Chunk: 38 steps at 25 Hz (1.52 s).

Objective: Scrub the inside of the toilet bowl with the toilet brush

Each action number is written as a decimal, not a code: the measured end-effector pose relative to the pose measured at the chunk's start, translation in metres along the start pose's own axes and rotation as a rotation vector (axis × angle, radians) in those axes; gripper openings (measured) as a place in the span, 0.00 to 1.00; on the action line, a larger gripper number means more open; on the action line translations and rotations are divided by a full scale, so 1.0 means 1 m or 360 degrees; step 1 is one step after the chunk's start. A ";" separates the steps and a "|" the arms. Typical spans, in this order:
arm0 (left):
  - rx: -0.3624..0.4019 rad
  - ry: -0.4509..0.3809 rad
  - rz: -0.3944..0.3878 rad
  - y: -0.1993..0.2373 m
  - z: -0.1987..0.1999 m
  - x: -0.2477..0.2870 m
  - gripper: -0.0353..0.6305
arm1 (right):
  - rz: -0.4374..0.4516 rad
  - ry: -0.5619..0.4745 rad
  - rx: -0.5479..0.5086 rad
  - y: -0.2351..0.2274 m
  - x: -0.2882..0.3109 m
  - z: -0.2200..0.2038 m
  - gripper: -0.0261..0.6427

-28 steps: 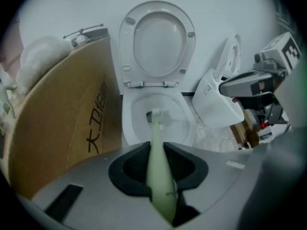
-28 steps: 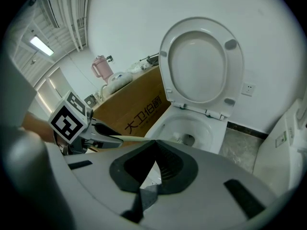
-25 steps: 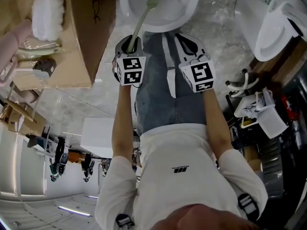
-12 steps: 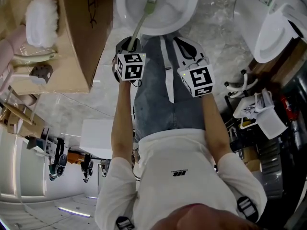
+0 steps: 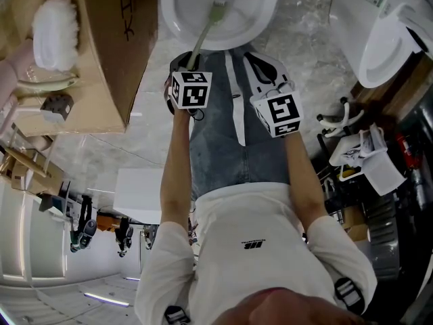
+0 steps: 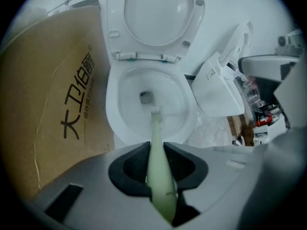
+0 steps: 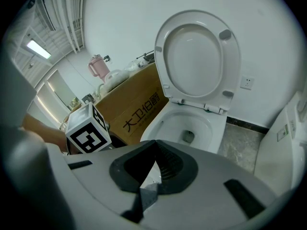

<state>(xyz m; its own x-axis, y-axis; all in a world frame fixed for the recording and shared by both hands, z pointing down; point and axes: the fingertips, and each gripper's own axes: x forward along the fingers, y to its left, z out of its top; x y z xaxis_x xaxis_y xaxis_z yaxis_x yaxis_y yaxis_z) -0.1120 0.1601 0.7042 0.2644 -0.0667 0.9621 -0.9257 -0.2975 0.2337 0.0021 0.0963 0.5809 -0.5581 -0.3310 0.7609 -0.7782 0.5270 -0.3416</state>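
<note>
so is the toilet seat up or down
Up: the toilet seat stands raised behind the bowl, leaving it open, and the toilet brush reaches into it.

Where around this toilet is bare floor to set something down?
Bare marble floor lies between the toilet bowl and the second toilet. More lies beside the cardboard box, left of the person's jeans. The right edge is crowded with clutter.
</note>
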 end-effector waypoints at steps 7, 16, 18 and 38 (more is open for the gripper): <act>-0.0096 0.0034 -0.0030 -0.019 -0.002 0.008 0.20 | 0.0003 0.0008 0.0015 -0.005 0.000 -0.001 0.03; -0.0381 0.0013 -0.0104 -0.028 0.009 0.015 0.20 | 0.0006 0.0027 0.0023 -0.015 0.002 -0.001 0.03; -0.0424 0.0013 -0.0121 -0.031 0.014 0.016 0.20 | 0.0005 0.0032 0.0023 -0.017 0.002 0.000 0.03; -0.0871 -0.0063 -0.0288 -0.057 0.064 0.034 0.20 | 0.0013 0.0057 0.0041 -0.044 0.010 0.013 0.03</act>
<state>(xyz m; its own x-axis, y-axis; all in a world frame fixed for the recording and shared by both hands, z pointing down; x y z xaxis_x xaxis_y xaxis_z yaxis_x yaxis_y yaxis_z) -0.0329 0.1141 0.7150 0.4319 -0.0991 0.8965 -0.8672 0.2278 0.4429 0.0268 0.0597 0.5957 -0.5539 -0.2983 0.7773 -0.7812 0.5092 -0.3613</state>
